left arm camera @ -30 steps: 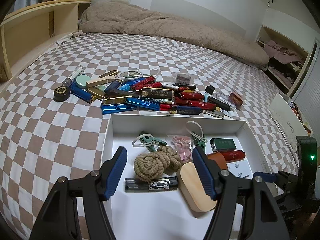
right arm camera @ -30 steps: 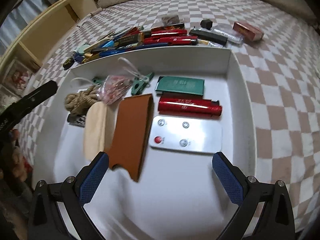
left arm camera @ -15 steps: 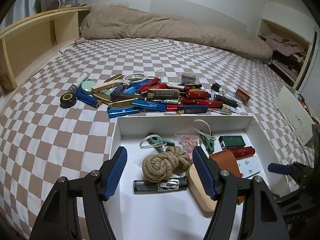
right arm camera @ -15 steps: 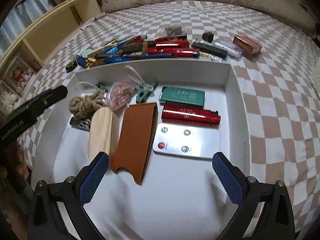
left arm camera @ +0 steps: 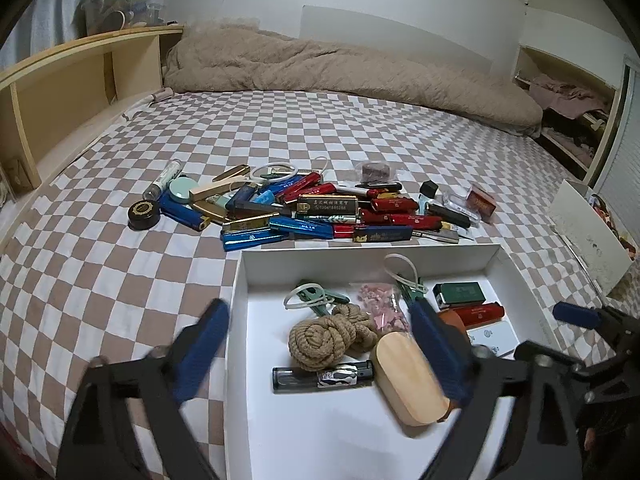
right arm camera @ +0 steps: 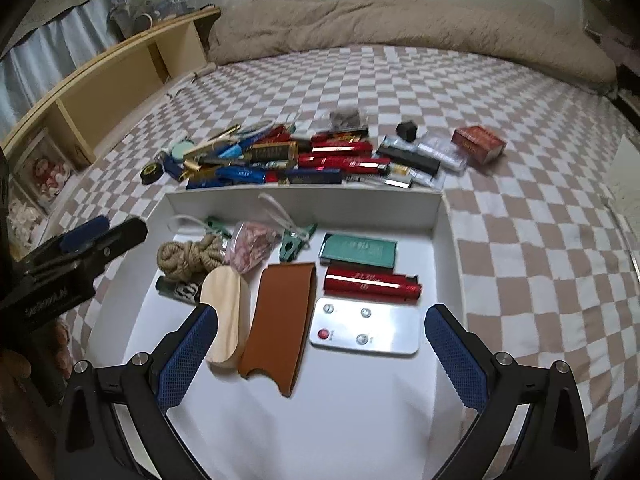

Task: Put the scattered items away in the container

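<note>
A white open box (left arm camera: pixel 368 254) (right arm camera: pixel 304 200) lies on the checkered bed. It holds a rope knot (left arm camera: pixel 328 334), a wooden block (left arm camera: pixel 412 384), a brown leather sleeve (right arm camera: pixel 280 320), a red lighter (right arm camera: pixel 372 284), a green case (right arm camera: pixel 358 250), a silver remote (right arm camera: pixel 364 326) and clips. A pile of lighters and small items (left arm camera: pixel 316 208) (right arm camera: pixel 304 154) lies just beyond the box's far wall. My left gripper (left arm camera: pixel 320 352) is open and empty above the box's near left. My right gripper (right arm camera: pixel 320 352) is open and empty above the box's near side.
A black round tin (left arm camera: pixel 143 214) lies left of the pile and a red packet (right arm camera: pixel 478 144) at its right. A wooden shelf (left arm camera: pixel 72 80) runs along the bed's left side. A beige duvet (left arm camera: pixel 340 72) lies at the far end.
Both grippers have pulled back and tilted up, so more of the bed and room shows. The left gripper's jaws have opened wider. Nothing in the box or pile has moved.
</note>
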Tool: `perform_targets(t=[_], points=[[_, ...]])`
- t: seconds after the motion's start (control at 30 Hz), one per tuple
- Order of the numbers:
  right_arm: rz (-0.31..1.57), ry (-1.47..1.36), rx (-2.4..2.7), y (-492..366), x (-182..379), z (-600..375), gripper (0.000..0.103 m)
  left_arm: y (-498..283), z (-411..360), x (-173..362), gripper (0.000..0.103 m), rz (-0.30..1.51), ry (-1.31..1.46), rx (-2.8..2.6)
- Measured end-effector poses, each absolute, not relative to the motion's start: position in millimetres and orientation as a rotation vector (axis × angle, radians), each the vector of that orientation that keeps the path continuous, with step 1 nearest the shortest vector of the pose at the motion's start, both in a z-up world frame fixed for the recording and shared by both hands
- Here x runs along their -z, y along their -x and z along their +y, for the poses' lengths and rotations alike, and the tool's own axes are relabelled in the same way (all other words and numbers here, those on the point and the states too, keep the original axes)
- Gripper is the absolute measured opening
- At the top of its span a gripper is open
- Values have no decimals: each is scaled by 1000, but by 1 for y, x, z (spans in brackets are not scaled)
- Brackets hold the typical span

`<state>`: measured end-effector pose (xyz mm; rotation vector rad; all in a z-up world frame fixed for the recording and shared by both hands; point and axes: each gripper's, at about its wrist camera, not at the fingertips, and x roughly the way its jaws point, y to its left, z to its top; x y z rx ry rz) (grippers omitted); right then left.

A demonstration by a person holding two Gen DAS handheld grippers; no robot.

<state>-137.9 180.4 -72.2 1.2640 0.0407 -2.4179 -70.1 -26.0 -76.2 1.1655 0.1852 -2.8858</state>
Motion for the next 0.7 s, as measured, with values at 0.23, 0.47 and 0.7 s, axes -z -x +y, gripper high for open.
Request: perform_targets(t=[0.23, 0.47, 0.7], points=[[-7, -1209, 2479, 140, 63, 190, 103, 66, -24, 86, 103, 155, -1214, 2857], [-31, -1177, 2493, 139, 60, 192, 103, 63, -18, 84, 103, 139, -1205, 2877], [-45, -1145, 2505, 138, 56, 197, 103, 64, -14, 77, 103, 135, -1201, 2886]])
